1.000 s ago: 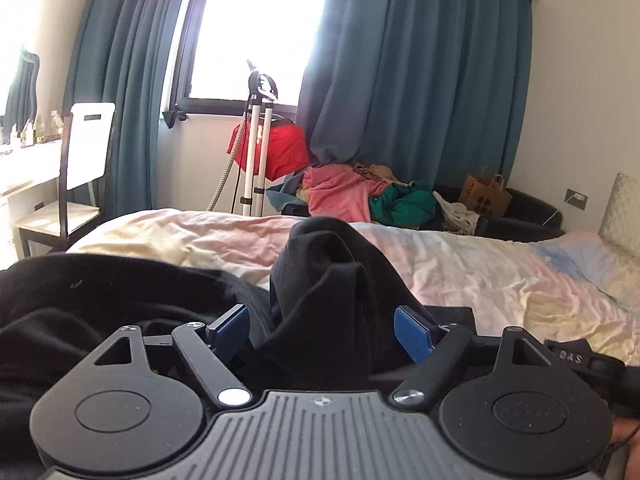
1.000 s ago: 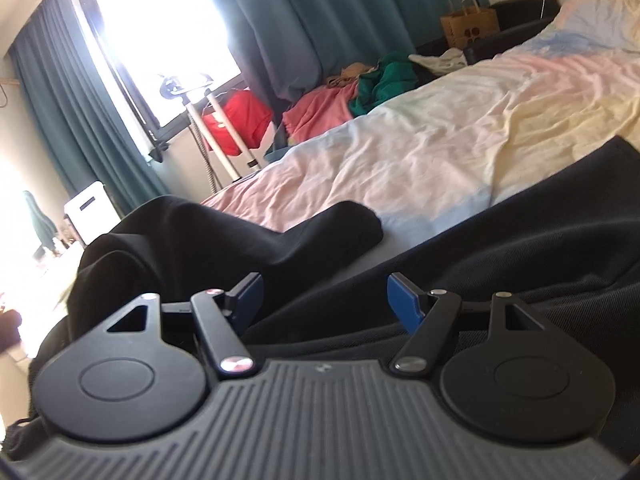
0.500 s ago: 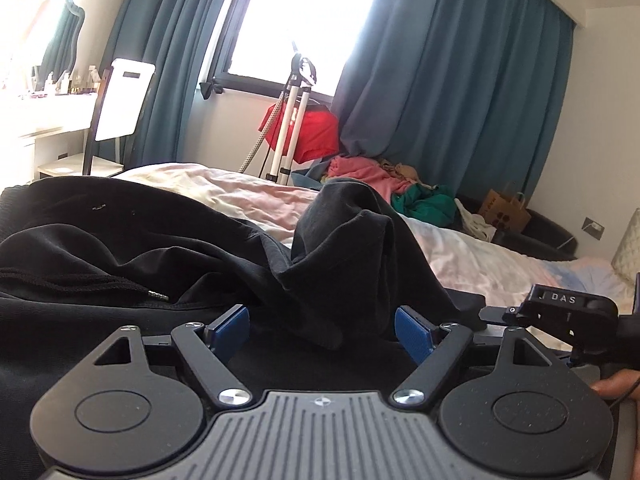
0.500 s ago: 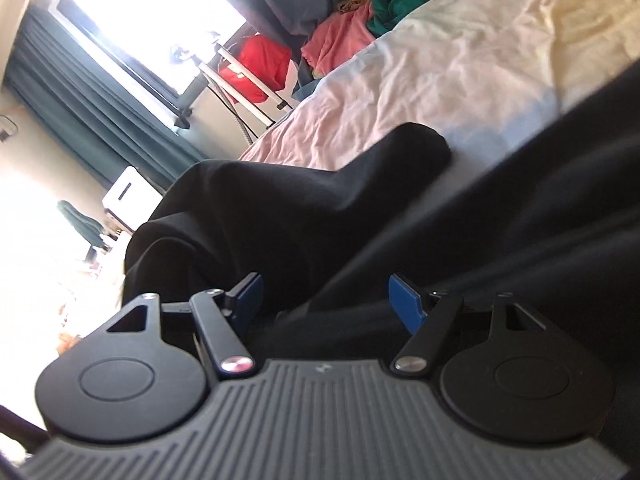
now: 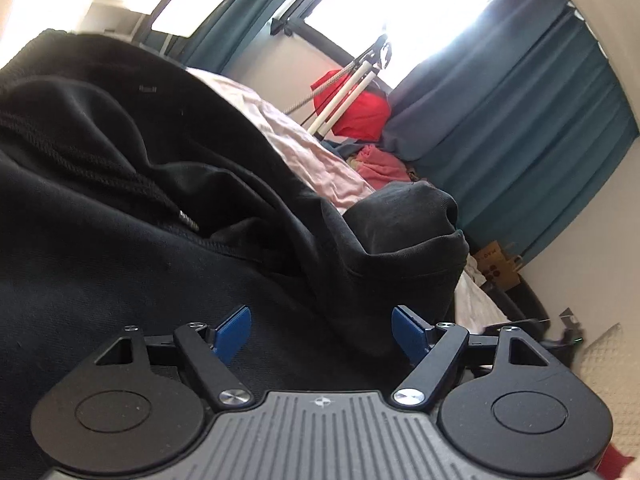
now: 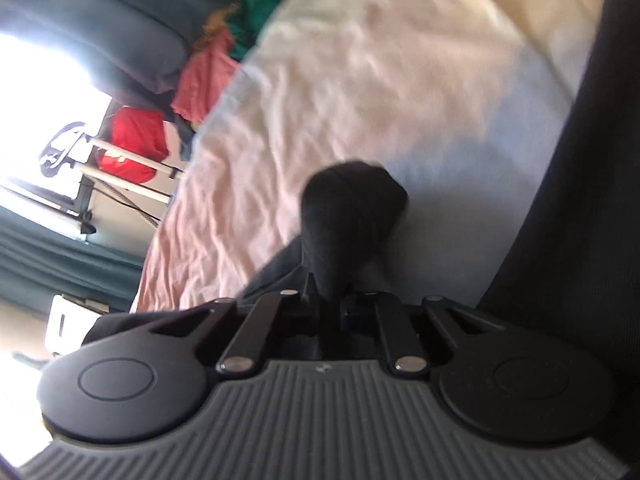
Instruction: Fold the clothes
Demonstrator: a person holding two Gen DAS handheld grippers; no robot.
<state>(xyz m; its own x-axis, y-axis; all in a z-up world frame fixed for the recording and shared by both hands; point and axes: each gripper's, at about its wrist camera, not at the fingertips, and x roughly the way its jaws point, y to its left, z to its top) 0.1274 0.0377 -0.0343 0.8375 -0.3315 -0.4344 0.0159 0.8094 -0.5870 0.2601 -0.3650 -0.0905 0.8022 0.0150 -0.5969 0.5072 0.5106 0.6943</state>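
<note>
The left tool [image 5: 321, 332] is seen with its two blue-padded fingers [image 5: 232, 331] spread wide apart and nothing gripped between them. Directly ahead of and beneath it, a black hooded sweatshirt of heavy knit fabric [image 5: 120, 220] is piled on the bed; a black braided drawcord with a metal tip [image 5: 120, 172] runs across the cloth ahead and to the left of the tool. A rumpled cuffed sleeve end [image 5: 412, 220] is raised ahead and slightly to the right. Beyond the garment, a pale pink and cream bed sheet [image 5: 304, 152] is laid out, and teal curtains [image 5: 520, 120] hang far ahead to the right.

The right tool [image 6: 331, 300] is closed, and a fold of the same black sweatshirt [image 6: 352, 208] is pinched between its fingers, the cloth bunching up straight ahead of them. More of the black fabric [image 6: 580, 200] fills the space to the right of this tool. The view is blurred. The bed sheet [image 6: 340, 80] lies ahead and to the left.
</note>
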